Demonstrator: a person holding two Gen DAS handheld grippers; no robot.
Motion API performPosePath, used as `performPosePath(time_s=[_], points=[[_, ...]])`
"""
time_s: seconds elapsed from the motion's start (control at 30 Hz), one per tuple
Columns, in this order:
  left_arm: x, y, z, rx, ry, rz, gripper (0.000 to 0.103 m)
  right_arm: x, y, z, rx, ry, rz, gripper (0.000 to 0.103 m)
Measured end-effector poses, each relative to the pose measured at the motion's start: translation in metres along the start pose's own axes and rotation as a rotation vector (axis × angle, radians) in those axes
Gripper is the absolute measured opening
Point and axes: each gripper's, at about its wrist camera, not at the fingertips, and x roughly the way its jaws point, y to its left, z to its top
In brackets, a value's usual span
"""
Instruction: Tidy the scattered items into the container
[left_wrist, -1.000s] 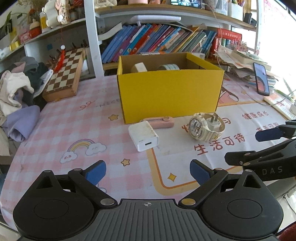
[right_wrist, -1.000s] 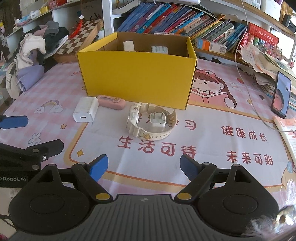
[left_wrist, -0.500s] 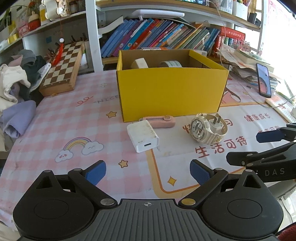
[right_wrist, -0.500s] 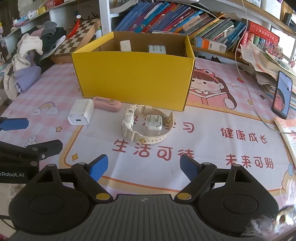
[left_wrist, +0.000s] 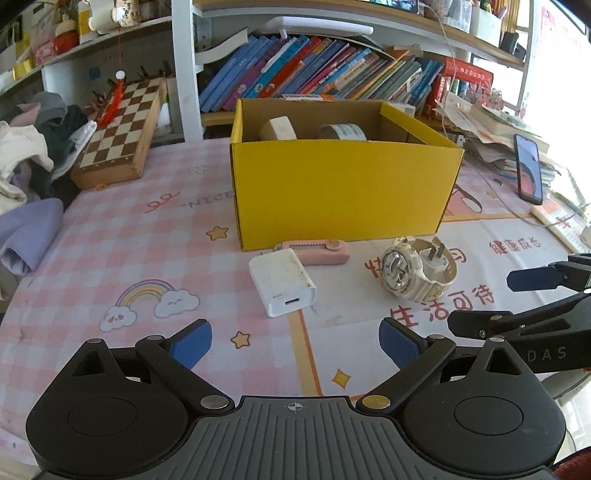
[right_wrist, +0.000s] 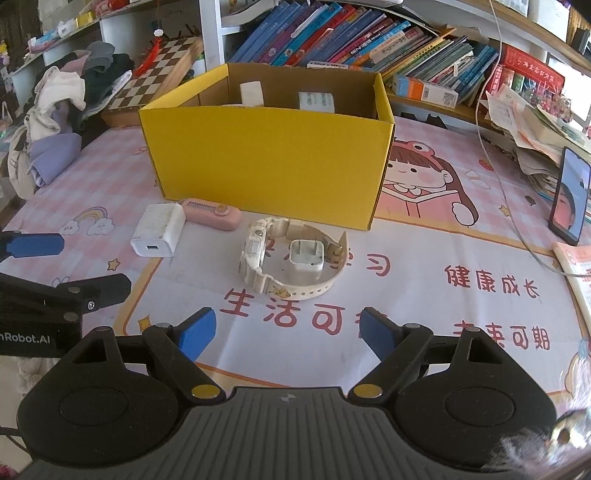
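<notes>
Left wrist view: the left gripper (left_wrist: 295, 341) is hanging released above the white USB charger (left_wrist: 282, 282); the pink comb (left_wrist: 317, 252) is lying against the yellow box (left_wrist: 341, 192). Right wrist view: the right gripper (right_wrist: 286, 330) is hovering spread, empty, near the cream watch (right_wrist: 258, 254) ringing a small plug adapter (right_wrist: 307, 256).

Bright daylight, right-side glare, perhaps blown out, fisheye-bent edges

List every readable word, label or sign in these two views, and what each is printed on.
"DAS": right gripper's arm, left wrist view.
"nRobot.AI", start cut off: left gripper's arm, right wrist view.
"NICE": pink checked table mat.
"生活可待", "健康成长", "未来可期": white mat panel.
Book spines, red box, tape roll in the yellow box: too small to read.
</notes>
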Motion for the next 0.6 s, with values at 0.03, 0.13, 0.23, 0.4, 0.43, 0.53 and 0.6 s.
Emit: performPosePath(time_s=[0.03,0.13,0.23,0.4,0.43,0.53,0.6], points=[[0.001,0.000,0.000,0.002,0.002,-0.001,0.099,0.001,0.000,0.000,0.000,0.001,0.001,0.084],[0.003,-0.001,0.001,0.008,0.003,-0.003,0.099,0.003,0.000,0.002,-0.003,0.005,0.005,0.084],[0.004,-0.001,0.003,0.015,-0.011,0.006,0.099,0.004,0.000,0.004,-0.008,0.005,0.010,0.084],[0.007,0.003,0.007,0.000,-0.031,0.024,0.099,0.007,-0.002,0.009,-0.015,-0.004,0.018,0.084],[0.008,0.004,0.008,-0.002,-0.032,0.027,0.099,0.008,-0.002,0.010,-0.015,-0.003,0.021,0.084],[0.013,0.006,0.009,-0.008,-0.031,0.034,0.099,0.013,-0.004,0.012,-0.017,0.007,0.026,0.084],[0.016,0.006,0.011,-0.011,-0.026,0.037,0.099,0.016,-0.005,0.014,-0.019,0.012,0.030,0.084]])
